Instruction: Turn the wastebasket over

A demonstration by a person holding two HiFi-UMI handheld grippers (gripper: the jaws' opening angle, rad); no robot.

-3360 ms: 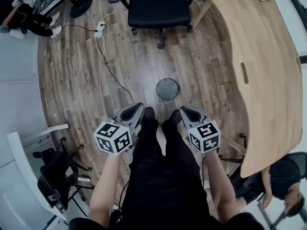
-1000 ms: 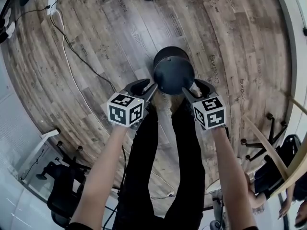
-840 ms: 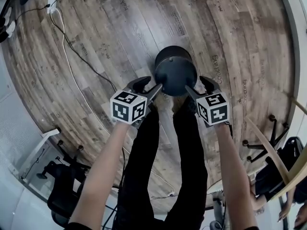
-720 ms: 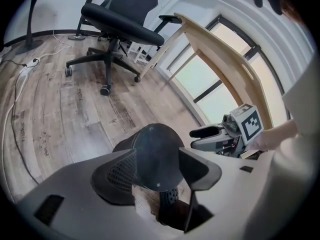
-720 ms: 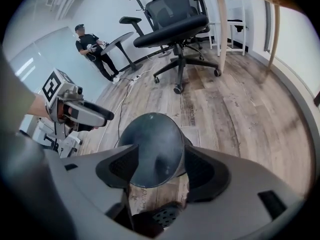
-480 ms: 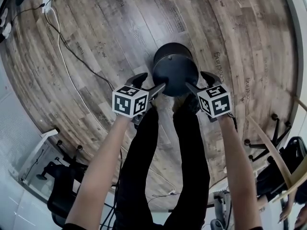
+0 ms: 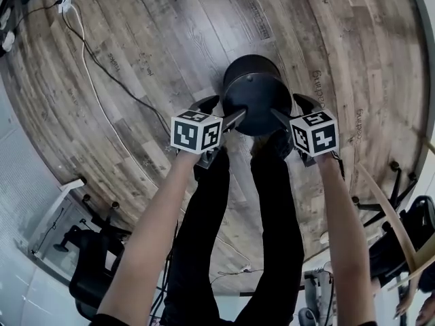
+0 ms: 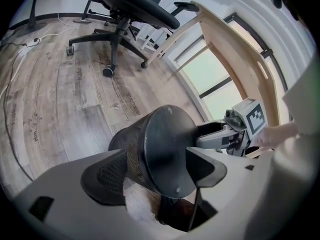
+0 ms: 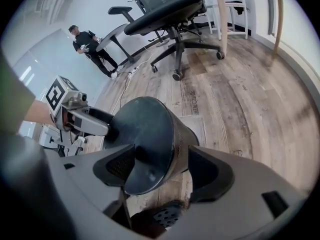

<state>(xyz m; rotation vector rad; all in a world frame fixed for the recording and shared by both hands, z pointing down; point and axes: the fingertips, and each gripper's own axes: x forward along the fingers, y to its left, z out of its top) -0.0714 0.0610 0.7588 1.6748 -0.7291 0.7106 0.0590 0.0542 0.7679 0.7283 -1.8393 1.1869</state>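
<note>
The wastebasket [image 7: 257, 94] is black mesh with a solid round base, and the base faces up. It stands just ahead of the person's shoes on the wood floor. My left gripper [image 7: 221, 113] flanks its left side and my right gripper [image 7: 293, 109] its right side. In the left gripper view the wastebasket [image 8: 150, 151] sits between the left gripper's [image 8: 156, 174] opening jaws. In the right gripper view the wastebasket [image 9: 150, 136] sits between the right gripper's [image 9: 164, 170] opening jaws. I see no firm press from either pair of pads.
A black office chair [image 8: 130, 4] and a curved wooden desk [image 8: 235, 59] stand beyond the basket. A white cable [image 7: 102, 66] runs across the floor at the left. A person [image 9: 87, 40] stands far off by a desk. Chair legs [image 7: 391, 182] are at the right.
Both grippers have come down with the wastebasket between them, and both pairs of jaws have spread wider around it.
</note>
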